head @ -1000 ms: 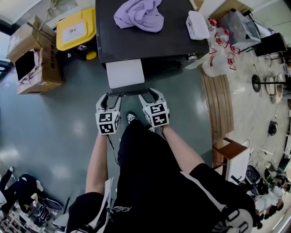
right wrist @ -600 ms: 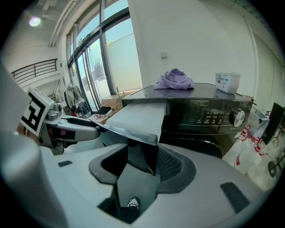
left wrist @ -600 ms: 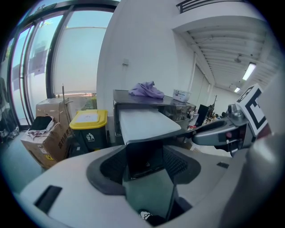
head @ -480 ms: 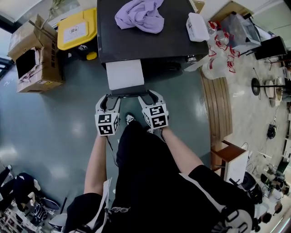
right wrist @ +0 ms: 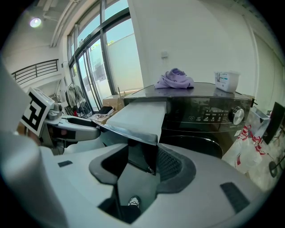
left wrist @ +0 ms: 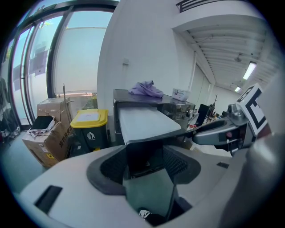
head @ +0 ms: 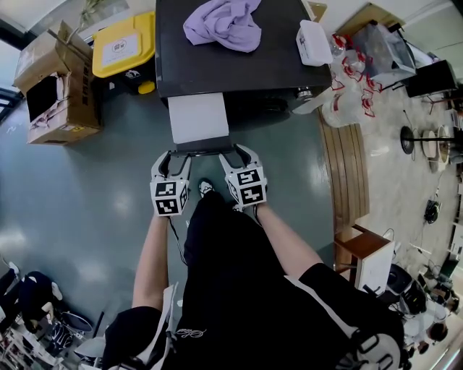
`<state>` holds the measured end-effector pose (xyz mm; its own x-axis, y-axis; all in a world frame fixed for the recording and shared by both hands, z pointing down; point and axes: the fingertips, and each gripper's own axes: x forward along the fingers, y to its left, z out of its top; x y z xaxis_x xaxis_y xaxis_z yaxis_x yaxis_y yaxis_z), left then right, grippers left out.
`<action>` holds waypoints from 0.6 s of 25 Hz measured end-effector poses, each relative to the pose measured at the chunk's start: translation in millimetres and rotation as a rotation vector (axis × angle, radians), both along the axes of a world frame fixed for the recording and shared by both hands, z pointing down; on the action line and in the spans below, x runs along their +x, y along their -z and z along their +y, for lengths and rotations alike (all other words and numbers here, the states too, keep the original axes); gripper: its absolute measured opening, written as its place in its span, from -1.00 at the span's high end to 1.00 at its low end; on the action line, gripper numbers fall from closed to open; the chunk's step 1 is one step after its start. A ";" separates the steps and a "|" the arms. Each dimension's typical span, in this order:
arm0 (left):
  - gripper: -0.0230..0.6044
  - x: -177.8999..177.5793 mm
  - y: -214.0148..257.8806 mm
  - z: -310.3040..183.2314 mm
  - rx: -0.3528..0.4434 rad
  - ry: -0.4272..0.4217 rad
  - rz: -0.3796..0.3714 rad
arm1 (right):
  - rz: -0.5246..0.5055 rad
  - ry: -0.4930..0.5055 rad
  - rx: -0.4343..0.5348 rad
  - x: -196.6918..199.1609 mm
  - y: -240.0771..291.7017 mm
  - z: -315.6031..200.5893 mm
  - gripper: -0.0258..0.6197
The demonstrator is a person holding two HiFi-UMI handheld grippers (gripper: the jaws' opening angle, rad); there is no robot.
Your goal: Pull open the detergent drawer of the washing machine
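In the head view my left forearm [head: 150,253] and right forearm [head: 286,242] rise from the lower part of the frame toward the centre. The left gripper [head: 172,154] and the right gripper [head: 239,150] sit side by side at equal height, both pointing forward and sloping down. The jaws of each one stand apart.

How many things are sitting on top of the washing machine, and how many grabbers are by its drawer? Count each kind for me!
Purple cloth: 1
White lidded container: 1
Hand-held gripper: 2, the left hand-held gripper and the right hand-held gripper
Total: 4
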<state>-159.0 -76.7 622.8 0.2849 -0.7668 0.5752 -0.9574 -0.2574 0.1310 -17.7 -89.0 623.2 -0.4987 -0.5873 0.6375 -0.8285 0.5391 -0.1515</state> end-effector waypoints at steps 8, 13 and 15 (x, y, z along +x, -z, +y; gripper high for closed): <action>0.13 3.8 -1.7 12.8 -0.004 0.005 0.003 | -0.002 0.007 0.002 3.9 -1.7 12.0 0.33; 0.14 4.6 0.3 18.0 0.001 0.013 0.004 | 0.000 0.008 0.007 4.7 0.1 16.8 0.33; 0.13 5.4 0.3 20.4 0.002 0.016 0.005 | 0.000 0.009 0.009 5.5 0.4 18.7 0.33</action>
<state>-153.6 -56.3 622.6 0.2752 -0.7722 0.5727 -0.9608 -0.2422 0.1350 -12.2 -70.3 622.8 -0.5042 -0.5883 0.6323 -0.8235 0.5479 -0.1469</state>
